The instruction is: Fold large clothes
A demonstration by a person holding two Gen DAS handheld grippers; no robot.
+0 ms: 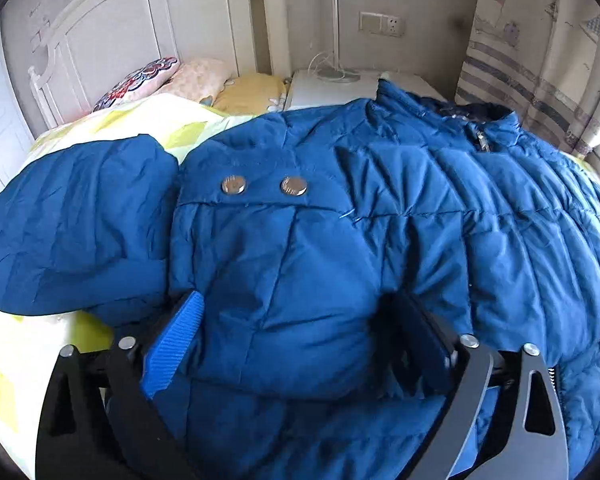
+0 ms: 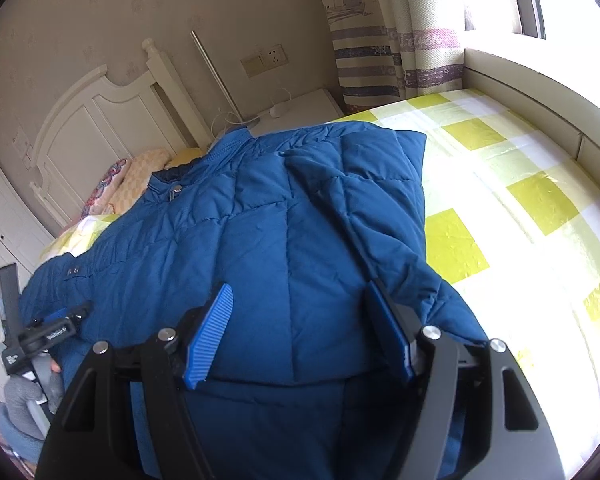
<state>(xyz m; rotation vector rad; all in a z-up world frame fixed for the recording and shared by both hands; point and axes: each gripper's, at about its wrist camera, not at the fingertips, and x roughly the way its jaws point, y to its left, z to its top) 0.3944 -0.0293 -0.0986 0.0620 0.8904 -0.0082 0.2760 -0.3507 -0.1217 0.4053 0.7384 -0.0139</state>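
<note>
A big blue puffer jacket [image 1: 400, 200] lies spread on the bed, collar and zip [image 1: 482, 142] toward the headboard. One sleeve [image 1: 292, 272], with two metal snaps [image 1: 232, 185] on it, is folded over the body. Its end lies between the fingers of my left gripper [image 1: 294, 300], whose jaws stand wide open. In the right wrist view the other sleeve [image 2: 320, 220] is folded across the jacket [image 2: 160, 248]. My right gripper [image 2: 298, 288] is shut on that sleeve's puffy end, both blue pads against the fabric. The left gripper's body [image 2: 40, 336] shows at the far left.
A yellow-and-white checked sheet [image 2: 520, 200] covers the bed. Pillows [image 1: 204, 80] lie by the white headboard [image 1: 120, 32], beside a white nightstand [image 1: 332, 88]. A curtain [image 1: 540, 60] and a bright window ledge [image 2: 540, 92] border the far side. Another blue padded lump [image 1: 72, 220] lies left of the jacket.
</note>
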